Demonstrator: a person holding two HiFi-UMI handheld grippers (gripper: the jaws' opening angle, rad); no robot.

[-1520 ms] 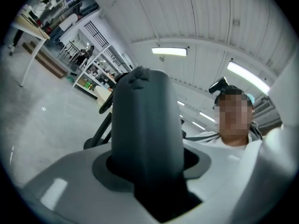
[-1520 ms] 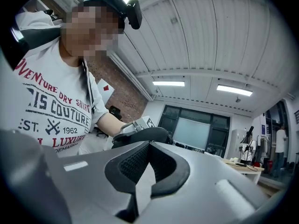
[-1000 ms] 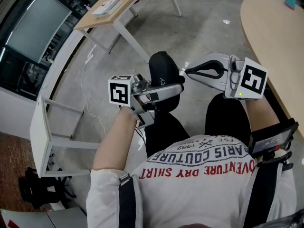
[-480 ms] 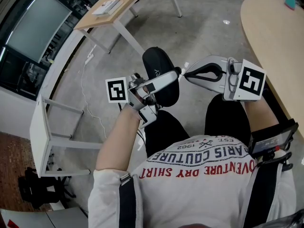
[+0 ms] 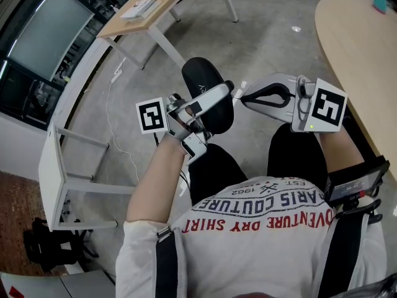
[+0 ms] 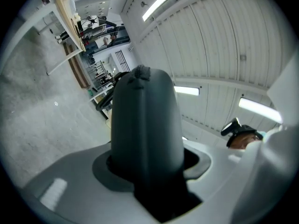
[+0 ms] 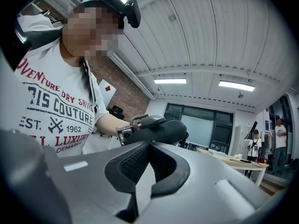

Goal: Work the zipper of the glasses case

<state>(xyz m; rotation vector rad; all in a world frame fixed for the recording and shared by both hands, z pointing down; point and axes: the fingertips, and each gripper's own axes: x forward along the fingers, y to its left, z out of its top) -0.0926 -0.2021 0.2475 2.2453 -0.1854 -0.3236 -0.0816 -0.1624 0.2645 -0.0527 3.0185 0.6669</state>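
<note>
The black glasses case is held in the air over the person's lap, its rounded end pointing up and away. My left gripper is shut on it; in the left gripper view the case rises from between the jaws of that gripper and fills the middle. My right gripper comes from the right with its tip close by the case's right edge. In the right gripper view this gripper has its ribbed pads together with nothing seen between them, and the case lies just beyond. No zipper pull is visible.
A rounded wooden table runs along the right. A light desk stands at the back left, and a white frame at the left. A cable trails over the grey floor. The person's dark trousers are below the grippers.
The left gripper has swung the case up and to the left, tilting it more upright. The right gripper has hardly moved and stays shut.
</note>
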